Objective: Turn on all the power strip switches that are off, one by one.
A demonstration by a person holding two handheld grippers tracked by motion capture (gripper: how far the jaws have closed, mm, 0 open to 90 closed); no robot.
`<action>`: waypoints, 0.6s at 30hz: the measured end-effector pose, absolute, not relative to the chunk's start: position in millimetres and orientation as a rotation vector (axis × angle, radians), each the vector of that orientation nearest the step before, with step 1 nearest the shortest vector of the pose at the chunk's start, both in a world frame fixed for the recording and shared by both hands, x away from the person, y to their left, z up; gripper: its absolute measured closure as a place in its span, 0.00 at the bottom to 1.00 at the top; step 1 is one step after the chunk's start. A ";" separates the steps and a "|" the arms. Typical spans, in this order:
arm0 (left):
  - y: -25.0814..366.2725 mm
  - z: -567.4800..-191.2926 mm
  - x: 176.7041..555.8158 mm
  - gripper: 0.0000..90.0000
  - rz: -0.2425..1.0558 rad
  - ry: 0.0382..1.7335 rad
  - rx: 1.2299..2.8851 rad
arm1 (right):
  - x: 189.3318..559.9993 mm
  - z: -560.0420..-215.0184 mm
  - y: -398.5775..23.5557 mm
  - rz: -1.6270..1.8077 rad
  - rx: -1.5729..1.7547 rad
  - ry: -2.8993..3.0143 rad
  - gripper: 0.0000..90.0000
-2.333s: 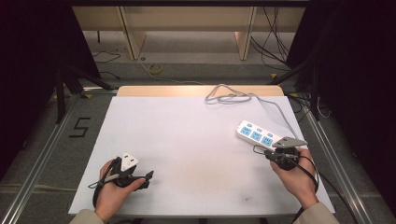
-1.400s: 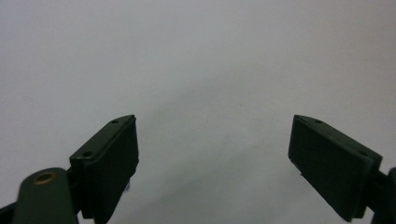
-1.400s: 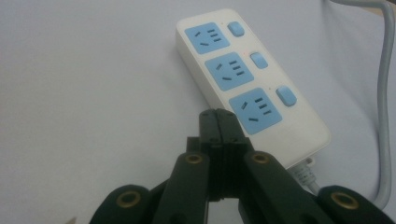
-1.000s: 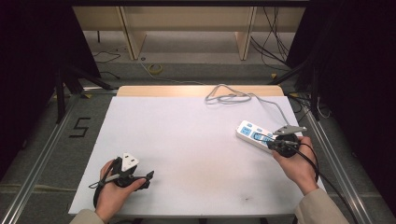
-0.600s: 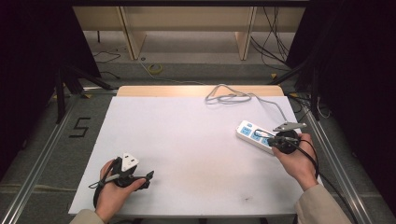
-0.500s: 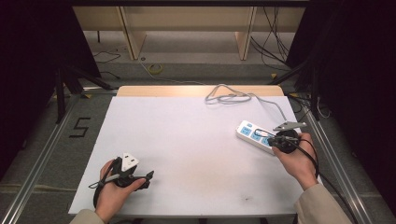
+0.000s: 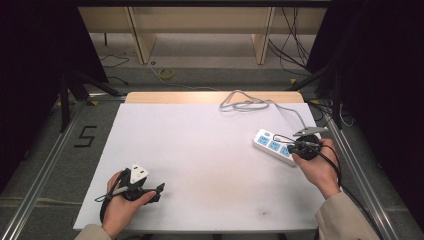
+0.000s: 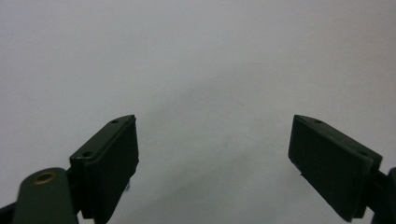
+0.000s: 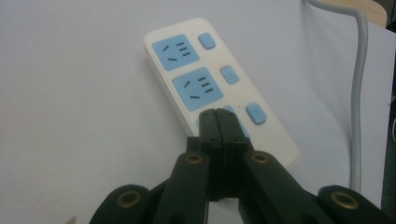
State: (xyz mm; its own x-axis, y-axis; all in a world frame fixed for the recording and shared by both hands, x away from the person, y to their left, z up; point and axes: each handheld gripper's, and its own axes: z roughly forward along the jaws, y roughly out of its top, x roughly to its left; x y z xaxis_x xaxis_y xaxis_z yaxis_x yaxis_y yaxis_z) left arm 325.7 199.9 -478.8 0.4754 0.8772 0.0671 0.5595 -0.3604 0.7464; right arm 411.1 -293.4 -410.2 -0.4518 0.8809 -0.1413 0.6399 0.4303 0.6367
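Note:
A white power strip [image 7: 272,146] [image 9: 210,88] with blue sockets and blue switches lies at the table's right side, its grey cable [image 7: 250,102] [image 9: 358,93] running toward the far edge. My right gripper [image 7: 295,146] [image 9: 218,113] is shut, its tips hanging over the strip's nearest socket with nothing between them. Near the front left corner, my left gripper [image 7: 159,189] [image 8: 212,149] rests low over the bare white table [image 7: 200,150], jaws wide open.
A wooden strip [image 7: 190,97] edges the table's far side. Metal rails [image 7: 45,165] run along both sides, with a "5" mark [image 7: 85,136] on the floor at the left. Cables [image 7: 295,45] lie on the floor beyond.
My right gripper has moved forward and slightly right along the table, ending over the power strip's near end. The left gripper has stayed put.

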 end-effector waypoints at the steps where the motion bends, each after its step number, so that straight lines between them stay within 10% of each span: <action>1: 199.8 -478.8 325.6 0.17 0.616 1.186 2.060 | 411.1 -410.2 -293.4 0.704 1.284 2.230 1.00; 18: 199.9 -478.9 325.8 0.18 0.614 1.183 2.064 | 423.5 -412.5 -295.3 0.686 1.311 2.232 1.00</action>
